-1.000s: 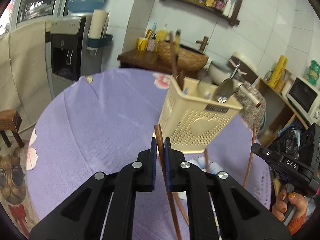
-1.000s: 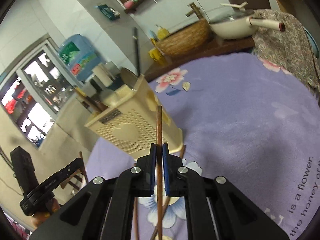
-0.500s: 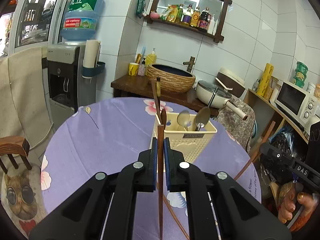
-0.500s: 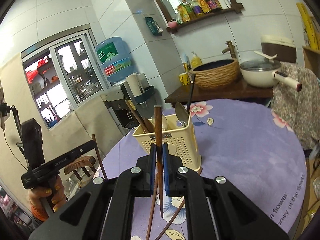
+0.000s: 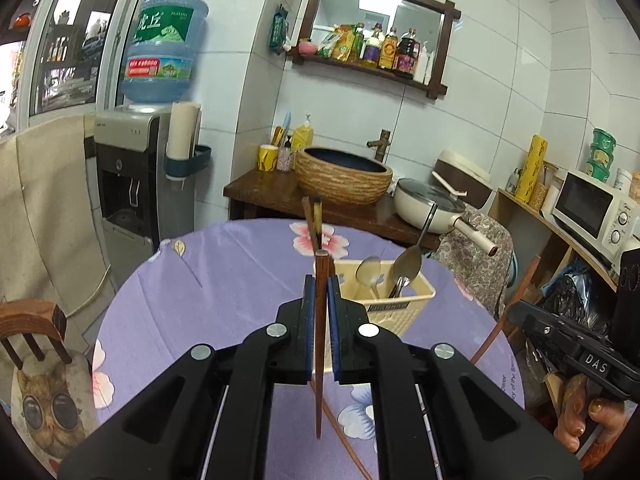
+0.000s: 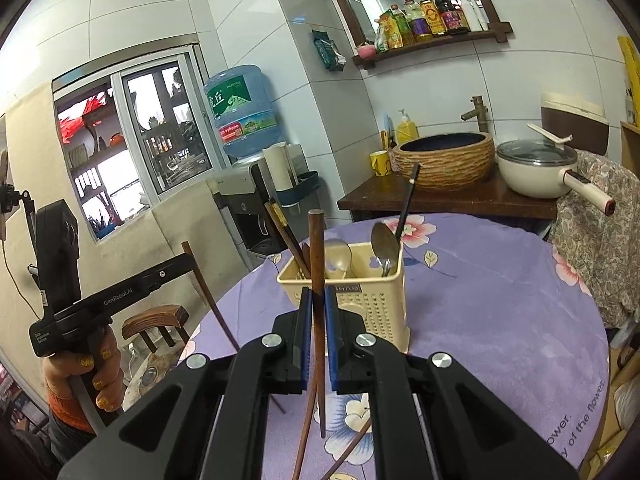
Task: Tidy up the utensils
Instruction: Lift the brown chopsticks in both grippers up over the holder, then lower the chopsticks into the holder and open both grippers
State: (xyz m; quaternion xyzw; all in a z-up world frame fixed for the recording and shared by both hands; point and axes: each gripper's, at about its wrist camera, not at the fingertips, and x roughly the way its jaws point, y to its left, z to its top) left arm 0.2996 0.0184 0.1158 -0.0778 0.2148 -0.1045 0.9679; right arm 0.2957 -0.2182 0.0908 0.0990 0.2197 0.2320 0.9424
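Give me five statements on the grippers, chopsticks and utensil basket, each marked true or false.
1. The left gripper is clamped on a brown chopstick. True.
2. The right gripper is open and holds nothing. False: it is shut on a brown chopstick.
3. The cream utensil basket stands upright on the purple tablecloth. True.
4. The basket holds no spoons. False: metal spoons stand in it.
5. Every chopstick is off the table. False: loose chopsticks lie on the cloth below the right gripper.
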